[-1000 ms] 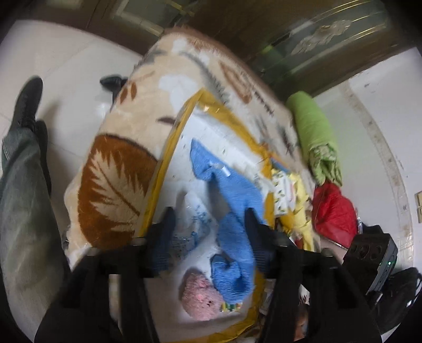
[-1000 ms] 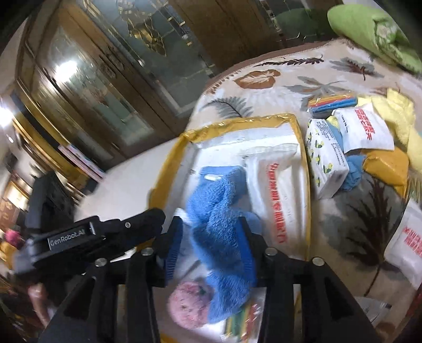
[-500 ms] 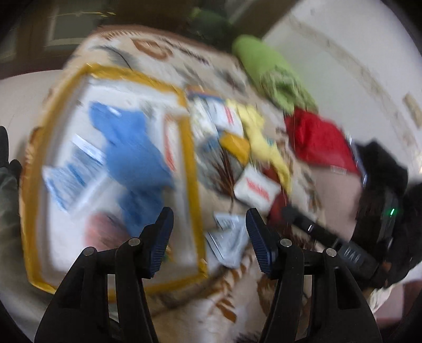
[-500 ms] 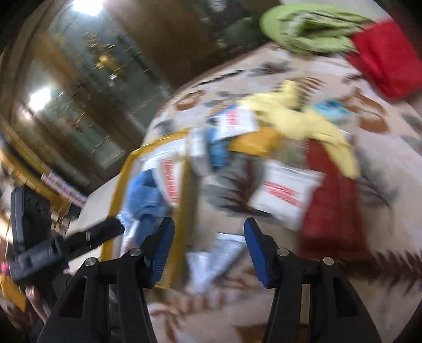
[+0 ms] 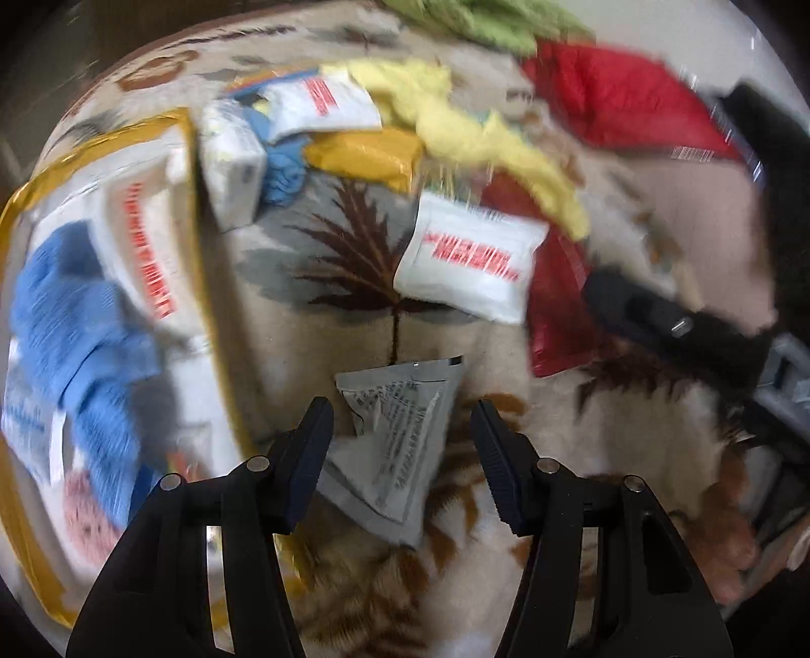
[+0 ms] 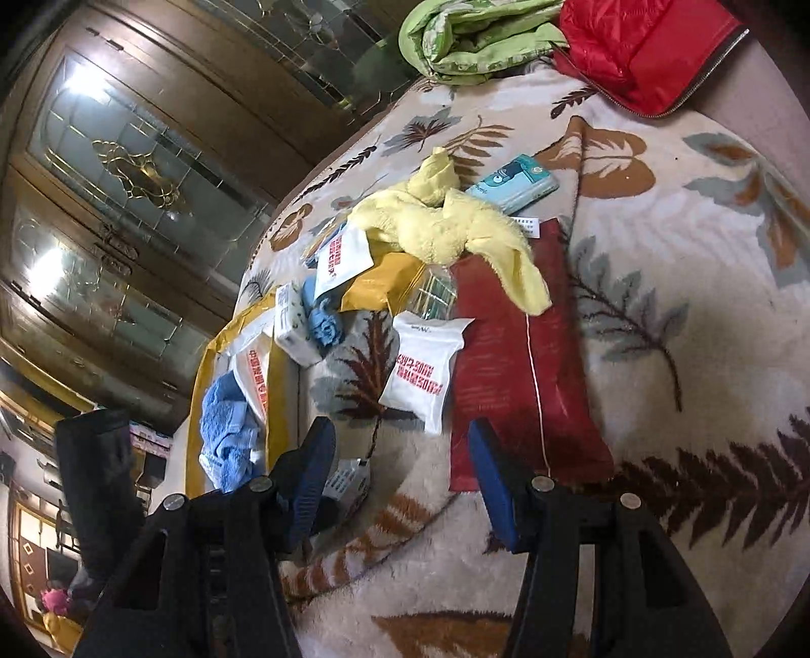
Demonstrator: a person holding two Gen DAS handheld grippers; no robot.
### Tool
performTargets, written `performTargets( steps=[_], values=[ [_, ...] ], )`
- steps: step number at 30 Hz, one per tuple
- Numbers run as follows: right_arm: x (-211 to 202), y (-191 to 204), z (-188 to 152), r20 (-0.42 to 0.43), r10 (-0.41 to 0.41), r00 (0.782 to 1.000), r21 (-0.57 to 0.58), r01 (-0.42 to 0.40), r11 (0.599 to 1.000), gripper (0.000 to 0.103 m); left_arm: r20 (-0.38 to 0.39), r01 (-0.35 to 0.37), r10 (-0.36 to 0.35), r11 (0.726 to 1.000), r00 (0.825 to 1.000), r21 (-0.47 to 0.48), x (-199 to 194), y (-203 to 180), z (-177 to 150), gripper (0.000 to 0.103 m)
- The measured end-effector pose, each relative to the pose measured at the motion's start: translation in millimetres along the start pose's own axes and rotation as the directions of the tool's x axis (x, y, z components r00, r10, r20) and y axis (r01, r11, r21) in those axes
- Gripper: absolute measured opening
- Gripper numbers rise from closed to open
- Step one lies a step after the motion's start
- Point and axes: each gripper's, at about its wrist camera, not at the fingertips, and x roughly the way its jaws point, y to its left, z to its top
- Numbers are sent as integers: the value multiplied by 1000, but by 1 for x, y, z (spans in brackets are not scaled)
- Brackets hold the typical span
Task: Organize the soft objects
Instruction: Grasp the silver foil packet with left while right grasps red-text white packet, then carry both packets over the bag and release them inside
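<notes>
My left gripper (image 5: 400,420) points down at the leaf-patterned blanket (image 5: 354,314). Its jaws are closing, with a flat grey packet (image 5: 400,445) lying between them, and the pads stand clear of it. My right gripper (image 6: 400,430) is open over bare blanket, just short of a white packet with red print (image 6: 425,369) and a dark red pouch (image 6: 521,364). The blue towel (image 6: 223,425) lies in the yellow-rimmed bag (image 6: 278,405) at the left, with a pink plush (image 5: 86,521) beside it. A yellow towel (image 6: 445,228) is draped over the pile behind.
A tissue pack (image 6: 291,319), a small blue cloth (image 6: 324,324), a mustard pouch (image 6: 385,283) and a teal pack (image 6: 511,184) crowd the far side. A green quilt (image 6: 471,40) and a red jacket (image 6: 638,45) lie at the bed's far end. Dark glass-fronted cabinets (image 6: 126,167) stand left.
Both grippers have swung right, away from the yellow-rimmed bag and the blue towel, out over the blanket. The grey packet now lies between the left fingers, which stand slightly narrower.
</notes>
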Motion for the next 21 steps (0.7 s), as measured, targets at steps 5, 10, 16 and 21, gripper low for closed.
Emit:
performTargets(
  steps=[5, 10, 16, 21],
  values=[
    [14, -6, 10, -19, 16, 1000, 37, -15, 999, 54, 8, -23, 23, 1000, 1000, -9, 11, 3, -4, 34],
    [41, -5, 24, -87, -20, 996, 45, 24, 999, 50, 70, 48, -46, 998, 997, -37, -6, 8, -12, 23],
    [66, -2, 32, -149, -82, 985, 57, 91, 994, 24, 154, 181, -157, 972, 975, -150, -28, 30, -23, 23],
    [79, -8, 24, -171, -72, 983, 81, 87, 993, 12, 199, 239, -200, 952, 959, -194, -42, 42, -29, 23]
  ],
)
